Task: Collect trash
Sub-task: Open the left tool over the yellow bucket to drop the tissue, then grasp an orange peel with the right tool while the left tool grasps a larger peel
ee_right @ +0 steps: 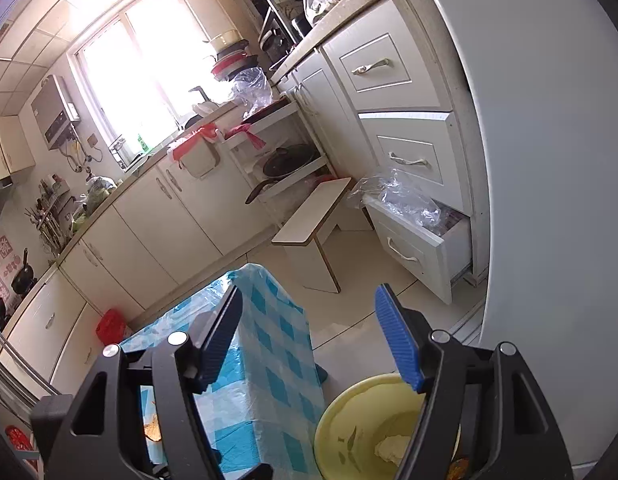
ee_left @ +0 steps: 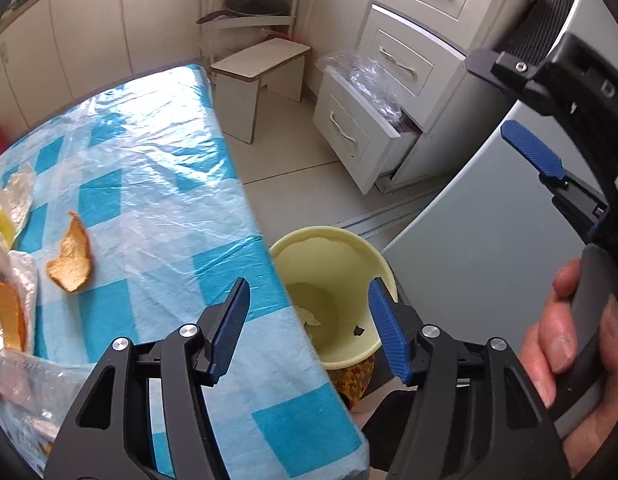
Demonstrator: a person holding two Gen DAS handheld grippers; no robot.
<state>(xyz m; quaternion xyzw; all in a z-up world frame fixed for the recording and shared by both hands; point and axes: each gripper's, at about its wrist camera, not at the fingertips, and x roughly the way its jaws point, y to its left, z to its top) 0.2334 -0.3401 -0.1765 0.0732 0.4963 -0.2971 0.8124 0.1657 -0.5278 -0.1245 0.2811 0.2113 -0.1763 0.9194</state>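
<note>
Far left of the left wrist view, orange peel (ee_left: 71,258) and wrappers (ee_left: 9,216) sit on the checked table (ee_left: 157,184). Left gripper (ee_left: 309,330) hangs wide open and empty over the table edge; I'd swing left, pinch the peel's raised edge, then drop it in the yellow bin (ee_left: 379,258) lower centre. Right gripper (ee_right: 309,338) is gaping too, holding nothing, above the bin.

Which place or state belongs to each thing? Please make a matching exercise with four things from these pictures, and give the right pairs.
Things:
1. orange peel
2. yellow bin
3. bottom drawer
4. frying pan

Places or states:
a. pulled open, with clear plastic inside
b. on the floor beside the table
c. on a shelf of the white rack
d. on the checked tablecloth

Pairs: 1-d, 2-b, 3-a, 4-c
</note>
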